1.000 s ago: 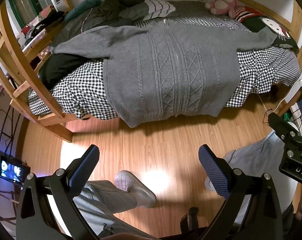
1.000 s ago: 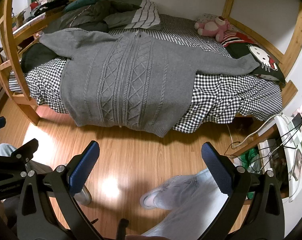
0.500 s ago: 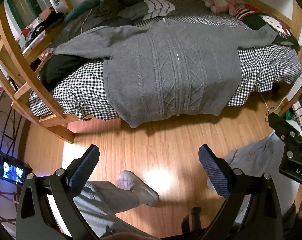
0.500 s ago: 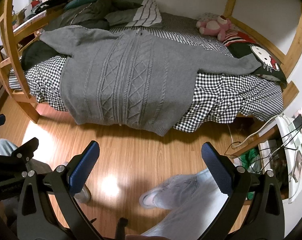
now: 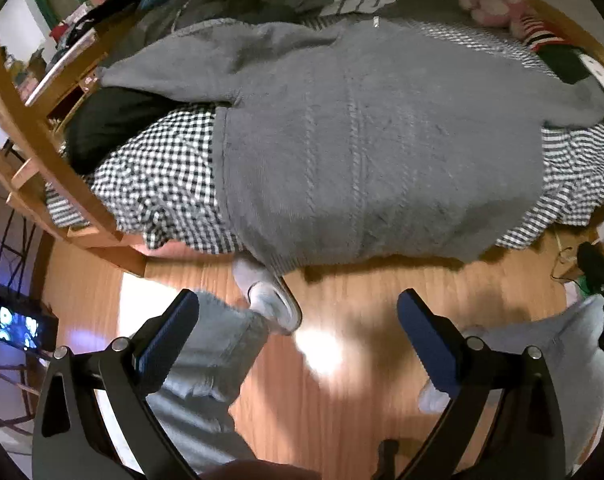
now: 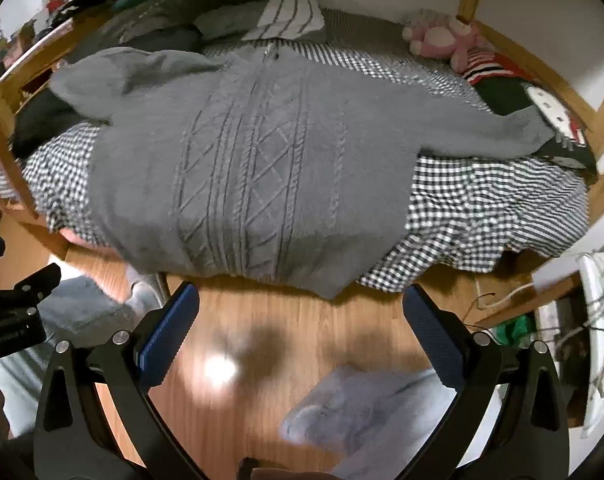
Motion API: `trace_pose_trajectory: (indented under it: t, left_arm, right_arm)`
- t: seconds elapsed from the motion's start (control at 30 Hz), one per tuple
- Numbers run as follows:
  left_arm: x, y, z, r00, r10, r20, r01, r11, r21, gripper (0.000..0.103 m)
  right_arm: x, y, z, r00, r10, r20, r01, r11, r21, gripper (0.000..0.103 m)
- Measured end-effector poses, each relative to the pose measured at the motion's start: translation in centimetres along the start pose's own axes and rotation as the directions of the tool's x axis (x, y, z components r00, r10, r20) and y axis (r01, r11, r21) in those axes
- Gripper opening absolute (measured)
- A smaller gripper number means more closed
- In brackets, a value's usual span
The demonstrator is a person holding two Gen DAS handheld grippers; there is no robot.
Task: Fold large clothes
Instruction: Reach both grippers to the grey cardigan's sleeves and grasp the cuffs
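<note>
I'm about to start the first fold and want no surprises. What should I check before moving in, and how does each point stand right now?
1. Left gripper open and empty: ok.
2. Right gripper open and empty: ok.
3. Grey cable-knit sweater spread flat on the black-and-white checked bedspread: ok.
4. Both sleeves laid out sideways: ok.
5. Hem fully on the bed: not ok, it hangs over the edge.
6. Grippers within reach of the sweater: not ok, both hover above the wooden floor.

Checkered bed (image 6: 482,208), grey sweater (image 6: 254,152) spread flat
</note>
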State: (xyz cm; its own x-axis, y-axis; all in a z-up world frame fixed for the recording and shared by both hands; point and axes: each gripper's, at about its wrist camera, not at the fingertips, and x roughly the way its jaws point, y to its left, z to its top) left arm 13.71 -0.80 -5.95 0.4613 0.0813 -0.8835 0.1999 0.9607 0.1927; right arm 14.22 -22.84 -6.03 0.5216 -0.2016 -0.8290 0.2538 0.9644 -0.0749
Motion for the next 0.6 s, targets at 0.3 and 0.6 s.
trace_pose_trajectory:
  t: [0.3,0.6]
  left_arm:
    - [6.8,2.5,7.7,0.999,0.0,-0.055,-0.004,0.997,-0.072,0.098]
    - [10.6,8.3,14.2,0.998,0.012,-0.057,-0.023,0.979,-0.204,0.098]
  right_arm:
    - [7.9,2.2,6.2,0.997,0.03,-0.068,-0.032,0.999,-0.034,0.1]
    - [11.5,5.9,13.6,0.997,0.071,-0.041,-0.075,0.991,-0.111,0.1]
